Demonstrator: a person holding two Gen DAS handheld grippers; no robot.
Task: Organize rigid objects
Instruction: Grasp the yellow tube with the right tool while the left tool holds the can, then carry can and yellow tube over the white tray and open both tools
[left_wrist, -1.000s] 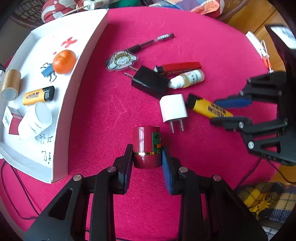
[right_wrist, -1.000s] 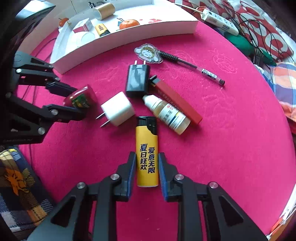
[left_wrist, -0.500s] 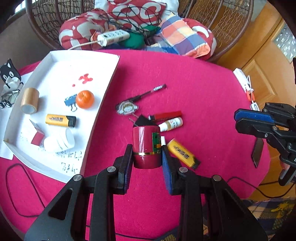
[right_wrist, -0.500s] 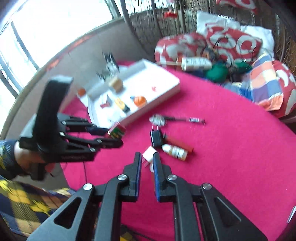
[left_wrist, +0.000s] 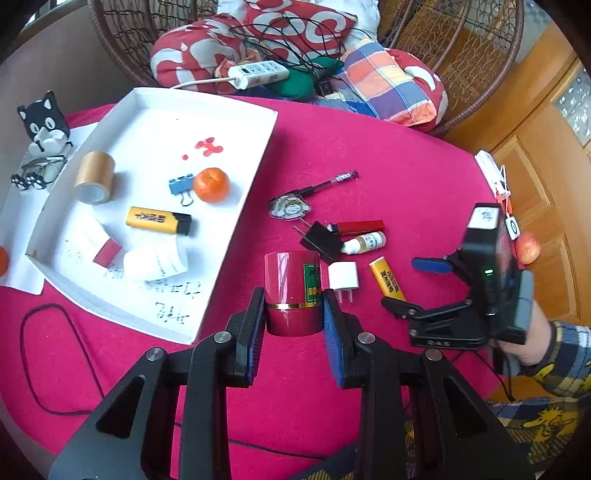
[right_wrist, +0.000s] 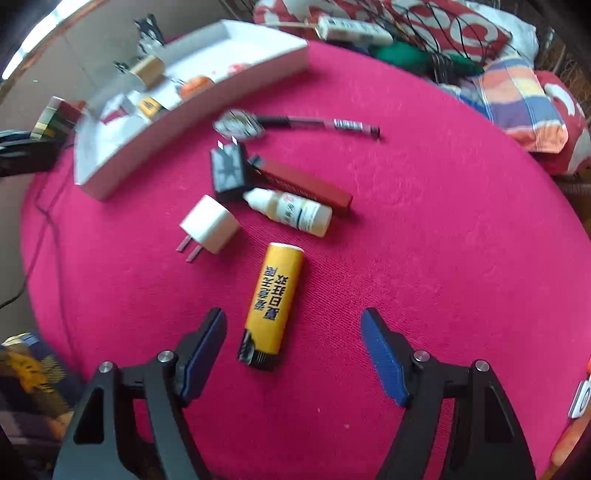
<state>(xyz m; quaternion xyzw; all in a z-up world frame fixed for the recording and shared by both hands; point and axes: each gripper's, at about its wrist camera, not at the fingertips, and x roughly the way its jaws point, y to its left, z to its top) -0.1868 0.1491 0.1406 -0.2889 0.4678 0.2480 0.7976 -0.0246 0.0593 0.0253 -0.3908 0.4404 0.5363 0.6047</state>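
Observation:
My left gripper (left_wrist: 293, 314) is shut on a dark red can (left_wrist: 293, 291) with a green label, held above the red cloth near the white tray (left_wrist: 236, 236). My right gripper (right_wrist: 293, 350) is open and empty, its jaws wide on either side of a yellow lighter (right_wrist: 275, 302) lying on the cloth; it shows at the right in the left wrist view (left_wrist: 417, 284). The yellow lighter (left_wrist: 386, 277) lies beside a white plug (left_wrist: 343, 277). The tray holds an orange (left_wrist: 211, 184), another yellow lighter (left_wrist: 157, 220), a white bottle (left_wrist: 155, 260) and a gold roll (left_wrist: 94, 176).
On the cloth lie a black plug (right_wrist: 229, 171), a red lighter (right_wrist: 303, 181), a small dropper bottle (right_wrist: 291, 211), a pen (right_wrist: 317, 123) and a cartoon sticker (right_wrist: 238, 125). Cushions and a power strip (left_wrist: 258, 72) lie behind the table. A black cable (left_wrist: 48, 354) runs at the left.
My right gripper has opened and come back down over the yellow lighter, which now lies turned around with its black head toward the gripper. My left gripper still holds the can, slightly higher and further back.

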